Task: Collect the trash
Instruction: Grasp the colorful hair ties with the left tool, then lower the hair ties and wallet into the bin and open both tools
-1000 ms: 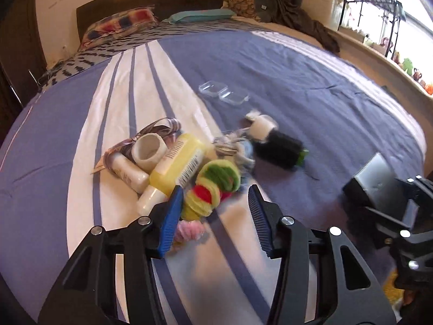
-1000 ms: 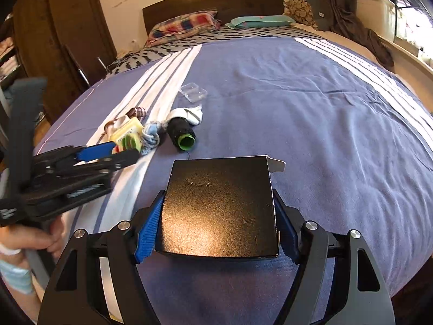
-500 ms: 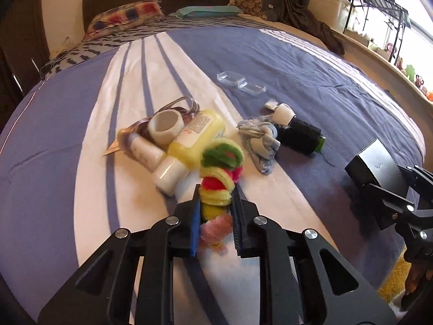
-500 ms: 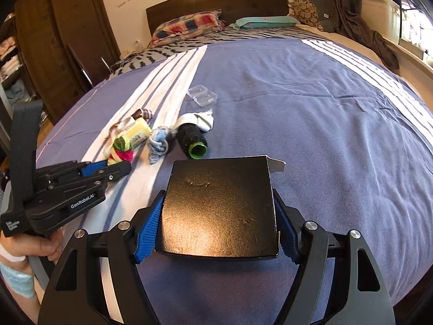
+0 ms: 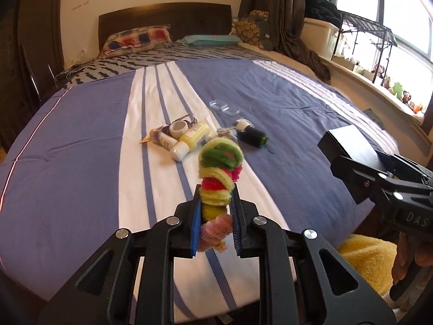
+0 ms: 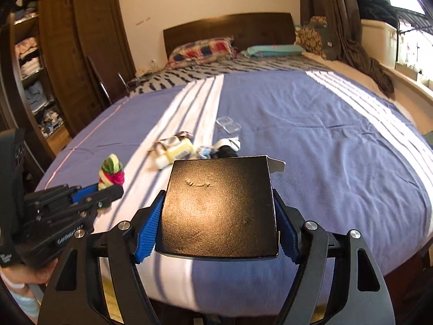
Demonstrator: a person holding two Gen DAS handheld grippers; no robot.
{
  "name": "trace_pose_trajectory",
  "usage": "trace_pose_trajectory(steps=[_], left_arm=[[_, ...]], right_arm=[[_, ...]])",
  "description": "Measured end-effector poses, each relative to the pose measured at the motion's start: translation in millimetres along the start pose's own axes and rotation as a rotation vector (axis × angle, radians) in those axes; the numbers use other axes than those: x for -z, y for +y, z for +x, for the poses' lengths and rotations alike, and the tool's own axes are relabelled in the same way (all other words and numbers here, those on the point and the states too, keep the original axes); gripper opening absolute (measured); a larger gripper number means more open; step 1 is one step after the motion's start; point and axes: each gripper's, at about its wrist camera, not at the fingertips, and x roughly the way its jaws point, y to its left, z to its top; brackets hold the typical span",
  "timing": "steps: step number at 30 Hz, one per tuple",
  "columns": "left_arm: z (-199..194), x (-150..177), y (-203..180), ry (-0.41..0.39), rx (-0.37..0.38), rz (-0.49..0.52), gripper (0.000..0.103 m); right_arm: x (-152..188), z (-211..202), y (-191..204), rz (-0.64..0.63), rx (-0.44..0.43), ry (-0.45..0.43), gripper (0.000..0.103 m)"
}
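Note:
My left gripper (image 5: pixel 215 211) is shut on a fuzzy green, yellow and pink toy (image 5: pixel 219 165) and holds it up above the bed's near edge; it also shows in the right wrist view (image 6: pixel 111 172). My right gripper (image 6: pixel 217 211) is shut on a flat black box (image 6: pixel 219 205), seen at the right in the left wrist view (image 5: pixel 349 146). On the striped bedspread lies a small heap: a yellow bottle (image 5: pixel 193 138), a white tube (image 5: pixel 163 142), a white cup (image 5: pixel 178 128), a bluish sock (image 5: pixel 226 132) and a black roll with a green end (image 5: pixel 253 136).
Two clear plastic cases (image 5: pixel 224 106) lie beyond the heap. Pillows (image 5: pixel 138 38) and a dark headboard are at the far end. A wardrobe (image 6: pixel 70 62) stands left of the bed. A window sill with small items (image 5: pixel 392 89) runs along the right. A yellow cloth (image 5: pixel 365 260) lies below the bed edge.
My left gripper closed on the fuzzy toy, then lifted it off the bed and pulled back from the heap. My right gripper kept hold of the black box.

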Motion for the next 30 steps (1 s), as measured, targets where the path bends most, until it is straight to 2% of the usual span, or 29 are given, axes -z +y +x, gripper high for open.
trace_pose_trajectory(steps=[7, 12, 20, 30], left_arm=[[-59.8, 48.4, -14.4, -0.042, 0.018, -0.030, 0.018], [-69.1, 95.1, -22.9, 0.006, 0.006, -0.044, 0.018], [-14.4, 180.8, -22.0, 0.246, 0.028, -0.087, 0.018], [51.7, 244.9, -25.6, 0.476, 0.063, -0.116, 0.018]], right_arm=[[36.6, -46.6, 14.7, -0.003, -0.052, -0.008, 0.074], [76.2, -54.0, 17.8, -0.012, -0.050, 0.049, 0.074], [143.4, -27.4, 10.0, 0.003, -0.051, 0.235, 0.074], [212.3, 39.5, 5.5, 0.026, -0.044, 0.468, 0.074]])
